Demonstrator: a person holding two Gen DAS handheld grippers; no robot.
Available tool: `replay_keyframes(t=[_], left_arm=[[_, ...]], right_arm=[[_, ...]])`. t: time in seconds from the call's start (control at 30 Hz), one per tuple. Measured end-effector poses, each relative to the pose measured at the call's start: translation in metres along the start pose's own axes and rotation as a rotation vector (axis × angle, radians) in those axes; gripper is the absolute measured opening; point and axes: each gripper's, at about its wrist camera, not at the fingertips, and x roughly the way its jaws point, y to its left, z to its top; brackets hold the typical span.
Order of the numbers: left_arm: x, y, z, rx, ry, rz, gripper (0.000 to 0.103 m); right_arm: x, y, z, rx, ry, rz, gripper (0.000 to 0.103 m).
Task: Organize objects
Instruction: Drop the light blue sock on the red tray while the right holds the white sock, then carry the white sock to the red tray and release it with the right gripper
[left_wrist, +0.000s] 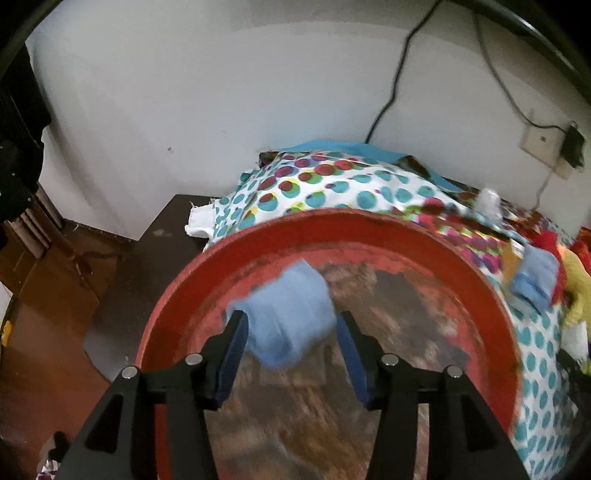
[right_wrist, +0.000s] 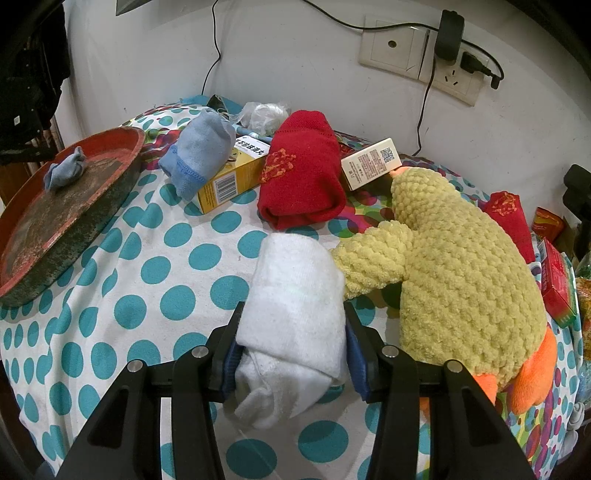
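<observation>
In the left wrist view a rolled light-blue sock (left_wrist: 290, 315) is blurred, between the open fingers of my left gripper (left_wrist: 290, 328), over the red round tray (left_wrist: 480, 291). In the right wrist view the same sock (right_wrist: 64, 170) lies on the tray (right_wrist: 122, 173) at the far left, with no gripper by it. My right gripper (right_wrist: 291, 332) is shut on a rolled white sock (right_wrist: 295, 317) on the spotted cloth (right_wrist: 147, 288). A second blue sock (right_wrist: 197, 157), a red rolled sock (right_wrist: 303, 177) and another red sock (right_wrist: 511, 221) lie further back.
A yellow plush duck (right_wrist: 454, 266) lies just right of the white sock. Two cartons (right_wrist: 229, 177) (right_wrist: 369, 162), a plastic bag (right_wrist: 264, 116) and red boxes (right_wrist: 559, 284) sit around. A wall with sockets (right_wrist: 417, 51) and cables stands behind. The floor (left_wrist: 48, 325) drops off left of the tray.
</observation>
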Motion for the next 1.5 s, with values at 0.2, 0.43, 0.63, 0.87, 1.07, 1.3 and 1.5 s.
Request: replay_keyframes(t=[0.2, 0.43, 0.63, 0.87, 1.07, 1.3, 1.5], left_arm=[[-0.066, -0.040, -0.056, 0.066, -0.098, -0.039, 0.051], [-0.108, -0.069, -0.107, 0.102, -0.156, -0.047, 0.052], [-0.117, -0.069, -0.132, 0.120, -0.191, -0.032, 0.052], [-0.123, -0.063, -0.134, 0.120, -0.222, -0.033, 0.052], [-0.119, -0.050, -0.132, 0.089, -0.206, -0.052, 0.052], [-0.115, -0.018, -0.130, 0.060, -0.230, 0.059, 0.052], [-0.109, 0.009, -0.128, 0.000, -0.210, 0.026, 0.052]], right_arm=[[0.000, 0.001, 0.000, 0.001, 0.001, 0.002, 0.045], [0.000, 0.000, 0.001, -0.001, 0.001, 0.003, 0.045], [-0.004, 0.000, 0.000, -0.003, -0.019, 0.016, 0.045], [-0.006, -0.001, 0.001, -0.005, -0.030, 0.019, 0.045], [-0.009, 0.006, 0.000, -0.040, -0.035, -0.029, 0.043], [-0.012, 0.015, 0.005, -0.027, -0.014, -0.005, 0.043], [-0.033, 0.037, 0.031, -0.024, -0.059, 0.030, 0.043]])
